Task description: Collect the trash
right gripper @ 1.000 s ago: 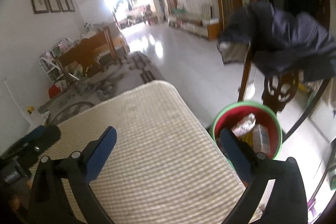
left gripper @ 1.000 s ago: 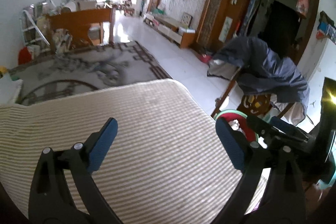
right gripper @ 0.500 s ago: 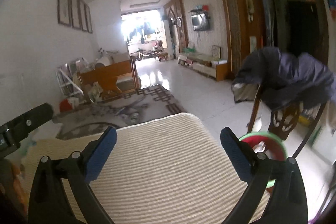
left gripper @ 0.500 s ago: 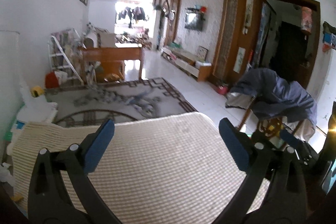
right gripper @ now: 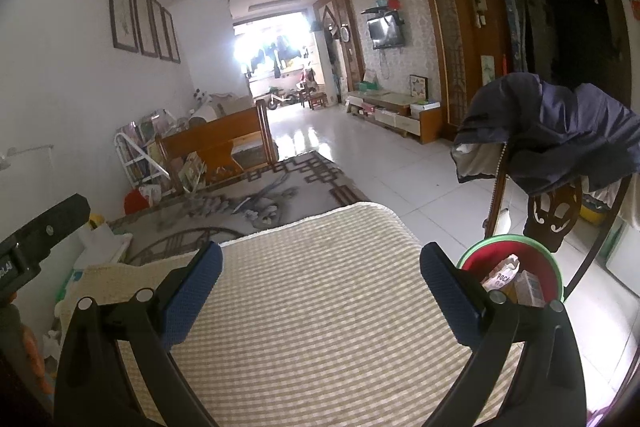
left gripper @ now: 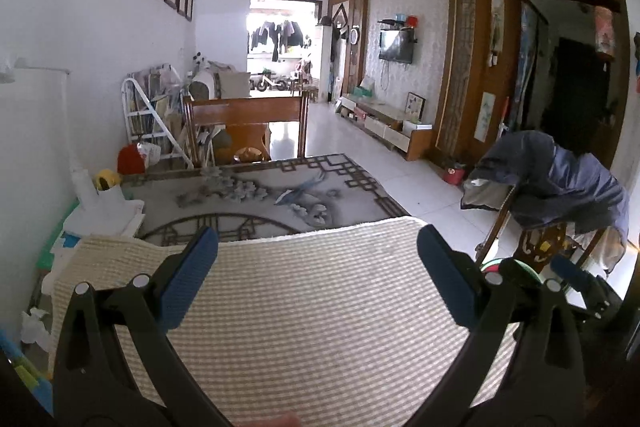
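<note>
A red bin with a green rim point(right gripper: 552, 267) stands on the floor right of the striped table point(right gripper: 320, 307). It holds a crumpled wrapper point(right gripper: 502, 273) and a small carton point(right gripper: 530, 287). My right gripper point(right gripper: 320, 279) is open and empty over the table's cloth. My left gripper point(left gripper: 318, 271) is open and empty over the same cloth point(left gripper: 312, 327). Only a sliver of the bin's rim point(left gripper: 490, 267) shows in the left wrist view, behind my right finger. The right gripper's body point(left gripper: 580, 283) shows at the left view's right edge.
A wooden chair draped with a dark jacket point(right gripper: 560, 131) stands beside the bin. White boxes and crumpled paper point(left gripper: 36, 323) lie off the table's left edge. A patterned rug point(left gripper: 260, 195), a wooden bench point(left gripper: 244, 127) and a TV cabinet lie beyond.
Both grippers have tilted upward and drawn back, so the views show more room and ceiling and less of the table. The bin has dropped lower in both views. Both grippers stay open.
</note>
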